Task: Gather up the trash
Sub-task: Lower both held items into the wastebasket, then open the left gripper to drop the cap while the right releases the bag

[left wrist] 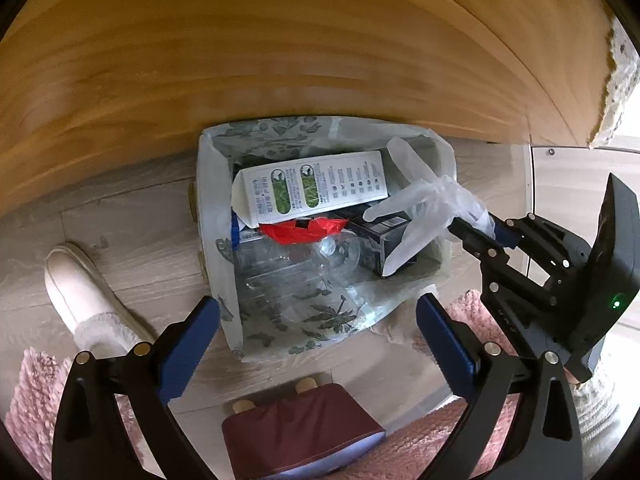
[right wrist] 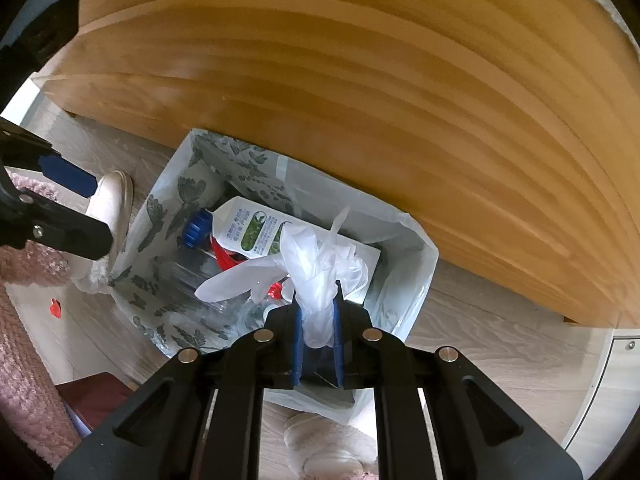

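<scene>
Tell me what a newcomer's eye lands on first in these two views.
First, the clear plastic glove pinched in the right gripper, dangling over the open leaf-printed trash bag on the floor beside the wooden panel. Next, the white carton lying across the top of the trash, with a red wrapper just under it. The left gripper gapes wide and empty above the bag's near edge.

Carton (left wrist: 310, 188) print too small.

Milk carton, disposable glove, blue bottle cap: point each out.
milk carton (left wrist: 316, 188), left wrist view, printed side panel
disposable glove (right wrist: 316, 276), right wrist view, bunched palm above the pads
blue bottle cap (right wrist: 196, 229), right wrist view, ribbed edge
</scene>
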A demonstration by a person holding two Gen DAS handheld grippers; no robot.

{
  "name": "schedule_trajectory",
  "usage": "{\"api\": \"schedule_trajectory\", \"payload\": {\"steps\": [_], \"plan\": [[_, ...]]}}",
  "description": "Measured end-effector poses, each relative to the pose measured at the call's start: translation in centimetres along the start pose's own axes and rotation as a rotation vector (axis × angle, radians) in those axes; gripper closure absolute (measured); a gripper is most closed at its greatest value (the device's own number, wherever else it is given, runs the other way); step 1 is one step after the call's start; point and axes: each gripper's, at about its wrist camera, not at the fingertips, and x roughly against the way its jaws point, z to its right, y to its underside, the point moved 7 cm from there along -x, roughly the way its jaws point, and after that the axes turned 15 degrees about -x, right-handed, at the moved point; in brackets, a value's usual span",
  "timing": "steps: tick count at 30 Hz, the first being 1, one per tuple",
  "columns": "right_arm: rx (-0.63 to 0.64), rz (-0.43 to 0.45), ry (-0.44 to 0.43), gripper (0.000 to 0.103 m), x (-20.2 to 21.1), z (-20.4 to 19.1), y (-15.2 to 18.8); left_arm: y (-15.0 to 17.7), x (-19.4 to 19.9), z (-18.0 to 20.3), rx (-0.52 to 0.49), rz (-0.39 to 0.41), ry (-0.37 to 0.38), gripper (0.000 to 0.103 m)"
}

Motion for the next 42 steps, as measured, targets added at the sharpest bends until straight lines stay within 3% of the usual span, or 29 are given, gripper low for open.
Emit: {"api": "schedule_trajectory", "payload": {"steps": [7, 19, 20, 22, 23, 27, 30, 42], "plan": [[0.011, -0.02, 0.01, 0.091, -0.8, -0.4, 0.2, 0.4, -0.2, -1.1, 0.062, -0.005, -0.001, 0.008], [-0.002, -0.031, 0.016, 0.089, -1.1, 0.1, 0.2, 0.5, -0.5, -1.2, 0.068, -0.012, -0.004, 0.008], [-0.002, -0.037, 0.016, 0.083, -1.1, 0.2, 0.2, 0.5, -0.6, -1.3, 0.069, -0.013, -0.004, 0.008], [-0.003, -0.042, 0.023, 0.06, -1.3, 0.3, 0.2, 0.5, -0.7, -1.2, 0.069, -0.017, -0.004, 0.008], [-0.003, -0.041, 0.029, 0.04, -1.3, 0.3, 0.1, 0.5, -0.7, -1.2, 0.068, -0.018, -0.004, 0.008], [0.015, -0.043, 0.054, 0.014, -1.4, 0.3, 0.2, 0.5, -0.7, -1.2, 0.067, -0.019, -0.003, 0.008], [0.034, -0.033, 0.076, 0.009, -1.6, 0.4, 0.3, 0.6, -0.7, -1.2, 0.069, -0.019, -0.003, 0.008], [0.019, -0.025, 0.096, 0.008, -1.7, 1.1, 0.1, 0.6, -0.7, -1.3, 0.07, -0.021, 0.002, 0.008]]}}
